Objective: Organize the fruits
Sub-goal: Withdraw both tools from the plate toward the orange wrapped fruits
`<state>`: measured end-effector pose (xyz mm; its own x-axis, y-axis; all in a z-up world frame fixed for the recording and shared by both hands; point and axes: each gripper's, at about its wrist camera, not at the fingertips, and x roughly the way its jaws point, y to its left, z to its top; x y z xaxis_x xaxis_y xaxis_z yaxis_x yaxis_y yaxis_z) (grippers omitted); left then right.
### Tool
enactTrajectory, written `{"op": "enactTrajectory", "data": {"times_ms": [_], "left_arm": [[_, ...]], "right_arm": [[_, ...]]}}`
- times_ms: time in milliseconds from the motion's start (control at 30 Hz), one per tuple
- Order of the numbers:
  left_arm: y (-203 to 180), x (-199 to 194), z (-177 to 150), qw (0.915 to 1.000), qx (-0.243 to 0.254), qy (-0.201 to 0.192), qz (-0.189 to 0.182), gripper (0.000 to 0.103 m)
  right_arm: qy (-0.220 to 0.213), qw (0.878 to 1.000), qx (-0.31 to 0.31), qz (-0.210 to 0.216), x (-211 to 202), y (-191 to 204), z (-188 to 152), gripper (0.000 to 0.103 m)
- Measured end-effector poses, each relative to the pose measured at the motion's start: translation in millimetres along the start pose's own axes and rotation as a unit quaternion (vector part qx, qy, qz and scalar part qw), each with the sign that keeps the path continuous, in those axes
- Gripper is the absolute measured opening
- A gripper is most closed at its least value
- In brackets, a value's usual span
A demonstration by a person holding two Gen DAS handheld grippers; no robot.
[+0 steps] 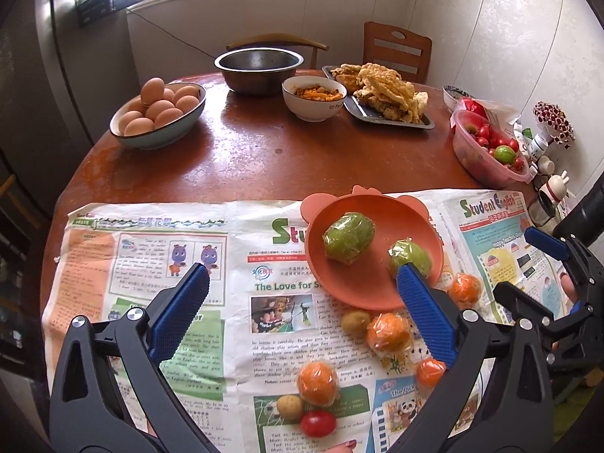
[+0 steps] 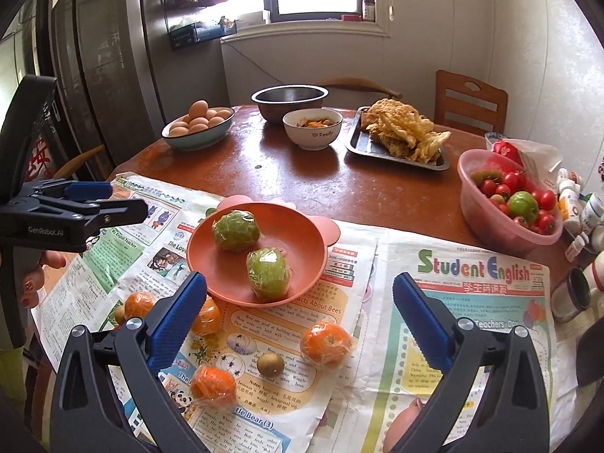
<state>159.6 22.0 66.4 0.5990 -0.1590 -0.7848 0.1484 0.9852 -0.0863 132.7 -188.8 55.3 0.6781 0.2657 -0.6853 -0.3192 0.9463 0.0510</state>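
Note:
An orange-pink plate (image 1: pixel 362 283) (image 2: pixel 226 268) on the newspaper holds two film-wrapped green fruits (image 1: pixel 349 238) (image 2: pixel 268 273). In front of it lie several wrapped oranges (image 1: pixel 389 334) (image 2: pixel 326 343), small brown fruits (image 1: pixel 355 321) (image 2: pixel 270 363) and a red tomato (image 1: pixel 318 423). My left gripper (image 1: pixel 302 275) (image 2: pixel 120 200) is open above the paper at the plate's left, nothing between its fingers. My right gripper (image 2: pixel 300 283) (image 1: pixel 528 268) is open above the plate's near-right edge, also empty. A hand shows on each handle.
Farther back on the round brown table (image 1: pixel 264 158) stand a bowl of eggs (image 1: pixel 158 113), a steel bowl (image 1: pixel 258 68), a white food bowl (image 1: pixel 313 98) and a tray of fried food (image 1: pixel 389 94). A pink tub of tomatoes (image 2: pixel 506 204) and small bottles (image 2: pixel 570 204) sit at the right edge.

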Motion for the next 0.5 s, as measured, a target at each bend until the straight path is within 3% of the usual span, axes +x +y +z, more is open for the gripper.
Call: {"op": "enactTrajectory", "data": {"times_ms": [500], "left_arm": [[11.4, -28.7, -30.4, 0.9999, -0.002, -0.014, 0.009, 0.094]], "right_arm": [[-0.02, 1.0, 0.003, -0.001, -29.4, 12.2, -13.7, 0.099]]}}
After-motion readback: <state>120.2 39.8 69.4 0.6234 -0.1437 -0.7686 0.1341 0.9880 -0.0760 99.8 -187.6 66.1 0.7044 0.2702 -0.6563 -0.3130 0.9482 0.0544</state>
